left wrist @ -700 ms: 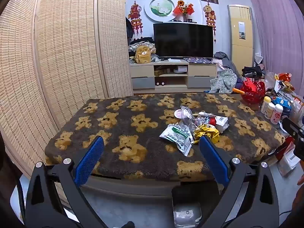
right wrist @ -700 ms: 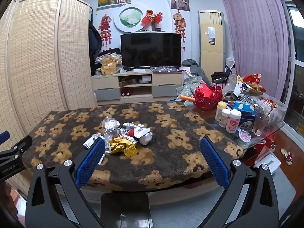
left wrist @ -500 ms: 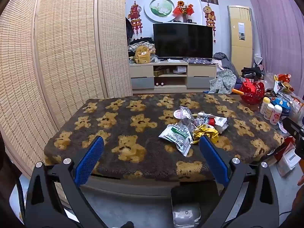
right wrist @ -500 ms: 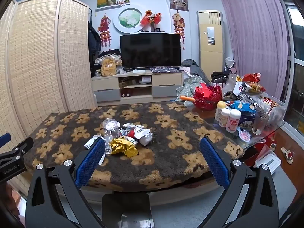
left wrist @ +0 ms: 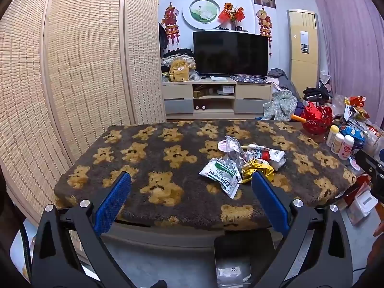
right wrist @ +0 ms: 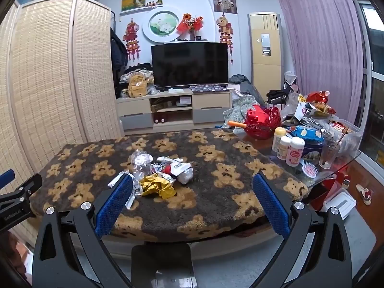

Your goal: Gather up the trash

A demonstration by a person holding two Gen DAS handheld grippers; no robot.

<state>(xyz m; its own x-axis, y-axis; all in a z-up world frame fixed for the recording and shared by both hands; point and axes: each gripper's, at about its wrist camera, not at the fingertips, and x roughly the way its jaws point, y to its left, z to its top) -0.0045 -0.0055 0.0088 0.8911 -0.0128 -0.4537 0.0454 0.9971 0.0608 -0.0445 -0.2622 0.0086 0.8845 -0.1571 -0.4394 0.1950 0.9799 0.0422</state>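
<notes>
- Nearest, the left hand-held gripper (left wrist: 190, 187) and right hand-held gripper (right wrist: 192, 187) both gape wide and hold nothing.
- A black bin (left wrist: 242, 244) stands below the tabletop (left wrist: 168, 204) edge.
- Farther on, the trash pile (right wrist: 158, 172), including white packet (left wrist: 222, 174) and yellow wrapper (right wrist: 157, 187), lies uncollected mid-tabletop; I judge the task is unstarted.

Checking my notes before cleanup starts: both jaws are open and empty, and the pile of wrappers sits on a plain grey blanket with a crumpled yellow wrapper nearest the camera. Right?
Not quite. The blanket is not plain grey: it is dark with tan teddy bears, as the right wrist view shows. The rest holds: the left gripper and right gripper are open and empty, and the yellow wrapper lies at the pile's near edge.
</notes>
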